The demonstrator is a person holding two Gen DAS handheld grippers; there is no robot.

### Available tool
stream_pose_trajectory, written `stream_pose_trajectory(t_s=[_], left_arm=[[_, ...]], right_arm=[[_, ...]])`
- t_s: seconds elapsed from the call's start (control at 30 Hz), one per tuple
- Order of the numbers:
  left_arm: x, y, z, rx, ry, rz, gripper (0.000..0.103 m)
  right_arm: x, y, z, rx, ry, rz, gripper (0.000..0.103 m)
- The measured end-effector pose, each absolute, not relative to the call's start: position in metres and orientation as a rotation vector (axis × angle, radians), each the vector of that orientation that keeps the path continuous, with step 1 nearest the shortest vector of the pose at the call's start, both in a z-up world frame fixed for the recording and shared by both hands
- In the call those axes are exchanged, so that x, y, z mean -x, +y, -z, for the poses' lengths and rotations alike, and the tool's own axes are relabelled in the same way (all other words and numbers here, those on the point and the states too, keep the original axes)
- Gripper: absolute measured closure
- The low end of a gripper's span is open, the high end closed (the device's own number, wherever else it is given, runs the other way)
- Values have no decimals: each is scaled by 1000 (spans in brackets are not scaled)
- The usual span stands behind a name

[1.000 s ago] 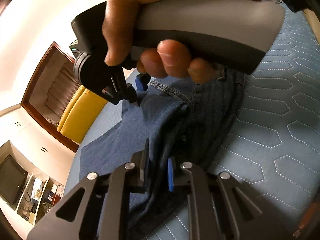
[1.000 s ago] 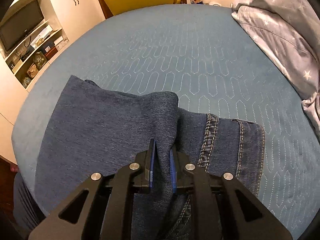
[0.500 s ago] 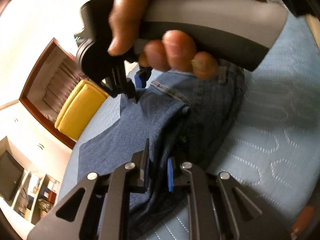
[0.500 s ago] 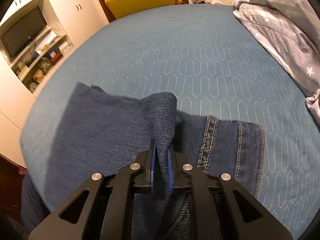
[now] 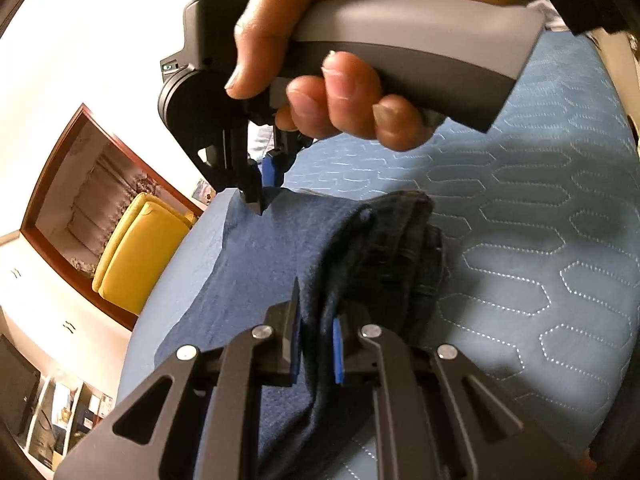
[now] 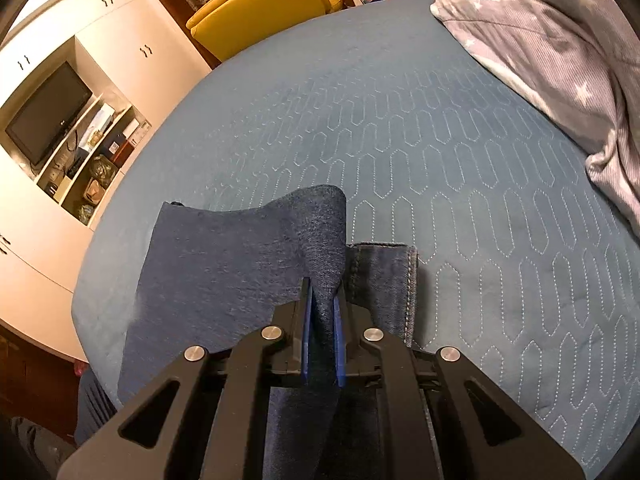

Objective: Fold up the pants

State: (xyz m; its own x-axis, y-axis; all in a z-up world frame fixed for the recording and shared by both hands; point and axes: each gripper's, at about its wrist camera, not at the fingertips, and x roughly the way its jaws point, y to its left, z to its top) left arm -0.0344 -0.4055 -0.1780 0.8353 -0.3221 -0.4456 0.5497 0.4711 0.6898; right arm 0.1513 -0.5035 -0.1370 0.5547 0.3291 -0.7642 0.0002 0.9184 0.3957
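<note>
Left wrist view: left gripper (image 5: 316, 340) clamped on pants (image 5: 280, 264) fold, right gripper (image 5: 266, 184) pinching far edge, bed (image 5: 540, 260) below. Denim soft, heavyish, drapes; grip layered edges near the corners.

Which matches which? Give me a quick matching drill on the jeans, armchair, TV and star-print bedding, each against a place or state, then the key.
Things:
1. jeans
2. armchair
3. TV
4. star-print bedding

Place or state:
A. mounted in the white shelving unit
B. piled on the bed's right side in the right wrist view
C. pinched by the left hand-held gripper and the right hand-held gripper
D. yellow, beyond the bed's far edge

Pairs: 1-C, 2-D, 3-A, 4-B
</note>
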Motion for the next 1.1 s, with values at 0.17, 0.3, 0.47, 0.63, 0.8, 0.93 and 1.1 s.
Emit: stream_pose_trajectory(t_s=[0.17, 0.3, 0.47, 0.63, 0.8, 0.93, 1.1], left_arm=[[33, -408, 183, -952, 274, 541, 92], [29, -407, 175, -941, 262, 540, 92], [33, -414, 182, -958, 269, 552, 91], [33, -409, 191, -937, 272, 590, 75], [40, -373, 149, -766, 276, 710, 46], [2, -300, 92, -471, 416, 666, 46], [-149, -308, 69, -249, 636, 706, 78]], right_arm=[[-151, -508, 142, -375, 968, -206, 93], [-149, -507, 132, -341, 950, -195, 93], [-146, -508, 144, -315, 962, -152, 93], [-139, -495, 159, -154, 925, -47, 75], [-119, -504, 141, -142, 849, 82, 60], [-81, -511, 115, -187, 792, 187, 57], [-50, -461, 117, -230, 792, 193, 64]])
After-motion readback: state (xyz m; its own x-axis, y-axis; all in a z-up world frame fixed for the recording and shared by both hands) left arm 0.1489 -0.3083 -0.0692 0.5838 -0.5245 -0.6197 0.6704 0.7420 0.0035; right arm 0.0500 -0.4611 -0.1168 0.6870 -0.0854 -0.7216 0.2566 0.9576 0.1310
